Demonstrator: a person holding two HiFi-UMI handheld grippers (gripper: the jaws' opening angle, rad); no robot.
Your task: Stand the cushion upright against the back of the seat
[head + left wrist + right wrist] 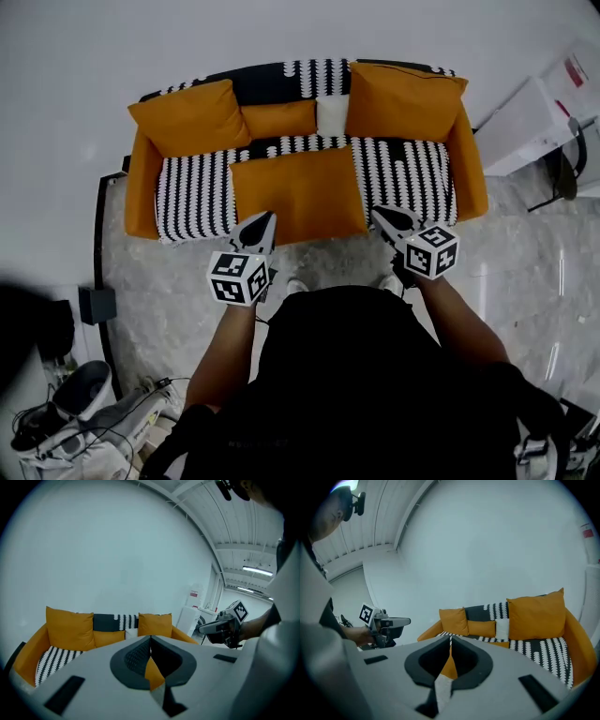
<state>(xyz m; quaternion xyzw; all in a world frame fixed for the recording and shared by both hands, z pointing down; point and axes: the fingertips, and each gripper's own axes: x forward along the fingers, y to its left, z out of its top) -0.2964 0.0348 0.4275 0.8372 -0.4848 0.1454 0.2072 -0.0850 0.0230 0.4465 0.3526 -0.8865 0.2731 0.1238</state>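
Two grippers hover at the sofa's (141, 192) front edge, both with jaws pressed together and nothing between them: the left gripper (266, 219) near the orange cushion's (298, 192) 7 o'clock corner, the right gripper (379, 215) at its 4 o'clock. The cushion lies flat mid-seat, with the backrest (272, 81) at its 12 o'clock.

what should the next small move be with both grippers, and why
Probably open both jaws and ease forward to the near edge of the flat cushion. It lies flat on the seat, not against the sofa back, and the left gripper and right gripper are shut and empty, just short of its front corners.
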